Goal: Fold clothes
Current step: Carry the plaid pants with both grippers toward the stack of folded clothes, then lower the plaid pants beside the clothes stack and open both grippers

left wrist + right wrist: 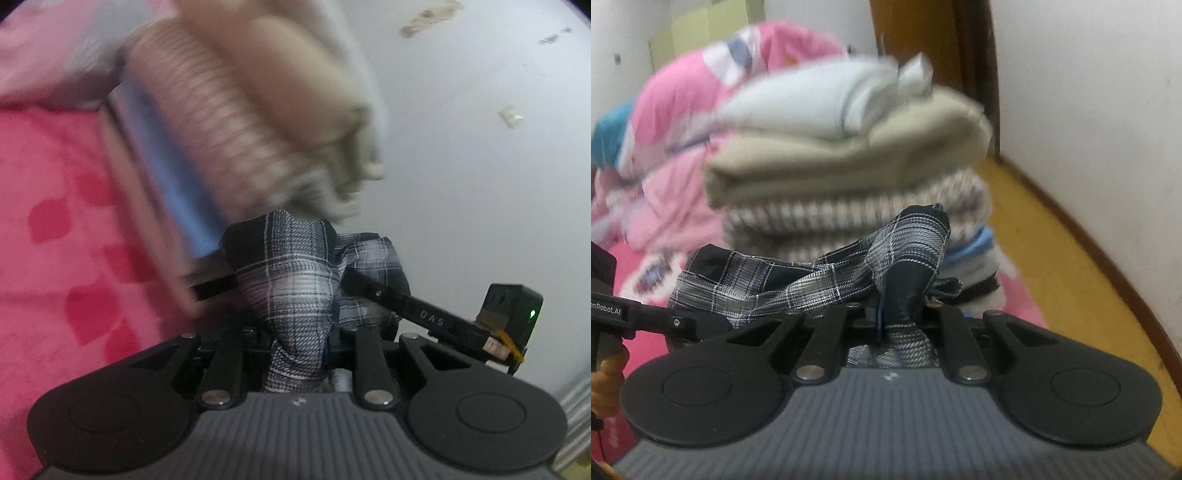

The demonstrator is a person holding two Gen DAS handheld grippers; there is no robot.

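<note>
Left wrist view shows the left claw clamped on a bunched corner of the plaid garment, with the right claw's finger and its small module just to the right. Right wrist view shows the right claw pinched on another bunch of the same cloth, which spans leftward to the left claw at the left edge. The garment hangs between the two, above the pink bedcover and just in front of the stack of folded clothes on the bed.

The step looks like carrying the piece toward that stack or the bed. To do it well, I judge both grips should keep closed, the span should be held taut and level, and the cloth lowered squarely, so the pile is not nudged toward the bed's right edge.
</note>
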